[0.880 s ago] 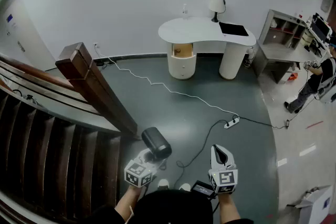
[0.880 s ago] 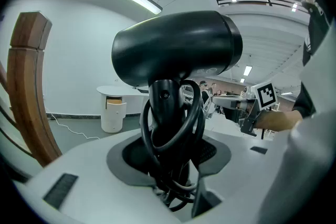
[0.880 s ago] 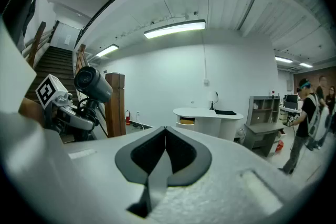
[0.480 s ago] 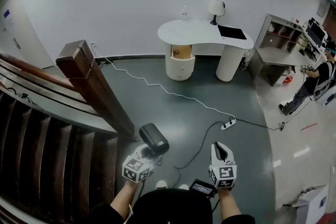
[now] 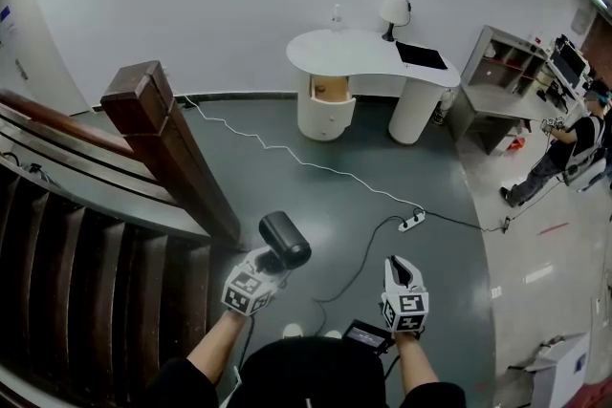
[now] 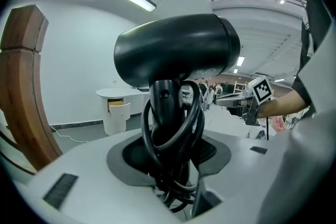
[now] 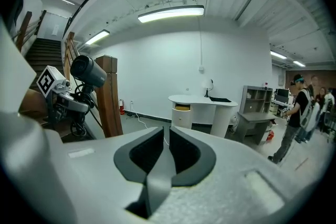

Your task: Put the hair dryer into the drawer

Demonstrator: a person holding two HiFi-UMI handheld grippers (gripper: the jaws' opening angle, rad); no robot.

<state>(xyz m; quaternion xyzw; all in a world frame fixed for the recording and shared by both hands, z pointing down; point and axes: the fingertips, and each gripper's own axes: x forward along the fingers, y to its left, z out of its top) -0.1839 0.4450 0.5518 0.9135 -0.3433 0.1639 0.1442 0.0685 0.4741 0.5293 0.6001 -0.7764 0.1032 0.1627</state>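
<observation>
— Where's the hair dryer (image 6: 176,50)?
— Your left tool (image 5: 271,263) clamps its handle, cord wound round, beside the stair post (image 5: 143,105).
— And your right tool (image 5: 400,270)?
— Closed, holding nothing. The surface (image 5: 368,53) and its drawer unit (image 5: 325,115) stand well apart, at the far wall.

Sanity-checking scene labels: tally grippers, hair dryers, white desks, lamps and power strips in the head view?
grippers: 2 (left gripper, right gripper)
hair dryer: 1
white desk: 1
lamp: 1
power strip: 1
total: 6
</observation>
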